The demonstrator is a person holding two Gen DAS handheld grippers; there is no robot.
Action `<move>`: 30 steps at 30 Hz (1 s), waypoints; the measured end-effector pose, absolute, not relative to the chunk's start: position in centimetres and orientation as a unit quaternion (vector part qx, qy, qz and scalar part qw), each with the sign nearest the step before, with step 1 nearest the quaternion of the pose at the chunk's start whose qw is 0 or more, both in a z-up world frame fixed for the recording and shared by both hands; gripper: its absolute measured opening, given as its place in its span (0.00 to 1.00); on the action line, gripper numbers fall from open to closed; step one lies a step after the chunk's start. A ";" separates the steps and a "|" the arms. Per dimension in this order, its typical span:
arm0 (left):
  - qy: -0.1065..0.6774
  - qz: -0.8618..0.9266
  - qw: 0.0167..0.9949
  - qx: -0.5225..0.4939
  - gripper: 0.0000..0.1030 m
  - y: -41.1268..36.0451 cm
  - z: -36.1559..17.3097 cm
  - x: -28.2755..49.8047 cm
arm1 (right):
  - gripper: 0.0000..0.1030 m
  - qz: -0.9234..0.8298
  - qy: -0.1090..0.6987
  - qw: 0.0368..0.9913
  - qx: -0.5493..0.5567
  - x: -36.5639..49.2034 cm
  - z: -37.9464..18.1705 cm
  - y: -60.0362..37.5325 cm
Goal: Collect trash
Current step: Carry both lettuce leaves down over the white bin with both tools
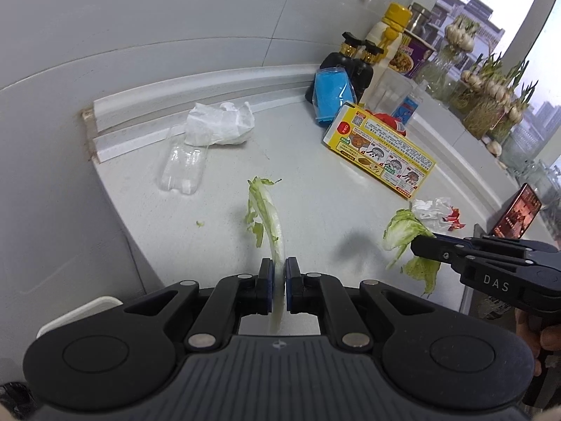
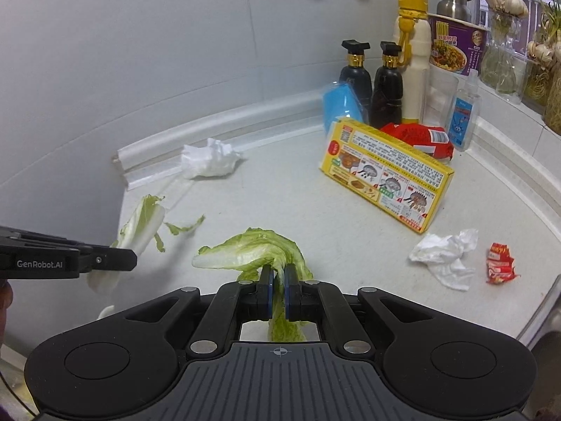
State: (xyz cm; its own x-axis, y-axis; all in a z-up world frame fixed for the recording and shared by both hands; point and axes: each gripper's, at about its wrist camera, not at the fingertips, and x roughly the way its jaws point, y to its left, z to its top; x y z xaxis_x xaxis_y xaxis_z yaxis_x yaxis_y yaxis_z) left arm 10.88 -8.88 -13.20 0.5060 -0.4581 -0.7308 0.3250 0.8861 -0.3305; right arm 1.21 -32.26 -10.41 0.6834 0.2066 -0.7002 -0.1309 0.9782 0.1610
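Both black two-finger grippers are pinched on cabbage scraps, lifted above the white countertop (image 2: pixel 280 193).

The left gripper (image 1: pixel 277 273) is clamped on a pale, white-ribbed cabbage leaf (image 1: pixel 270 217), the right gripper (image 2: pixel 278 280) on a crumpled green leaf (image 2: pixel 252 249), presumably for binning. Beyond lie a crumpled white tissue (image 2: pixel 445 256), a red wrapper (image 2: pixel 499 263), a clear plastic tray (image 1: pixel 182 166) and a yellow printed carton (image 2: pixel 385 175); nothing is seen blocking them.

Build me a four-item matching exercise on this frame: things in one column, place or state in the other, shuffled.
Things:
1. left tool
2. yellow box
3. red wrapper
4. clear plastic tray

States:
A. crumpled beside a white tissue
B. empty, near the wall
C. shut on a pale cabbage leaf
D. lying before dark bottles

Pairs: 1-C, 2-D, 3-A, 4-B
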 end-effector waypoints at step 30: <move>0.451 -0.092 0.859 -0.225 0.06 2.7 -15.1 4.6 | 0.04 0.234 0.405 0.884 -0.021 -0.1 -9.6 -18.8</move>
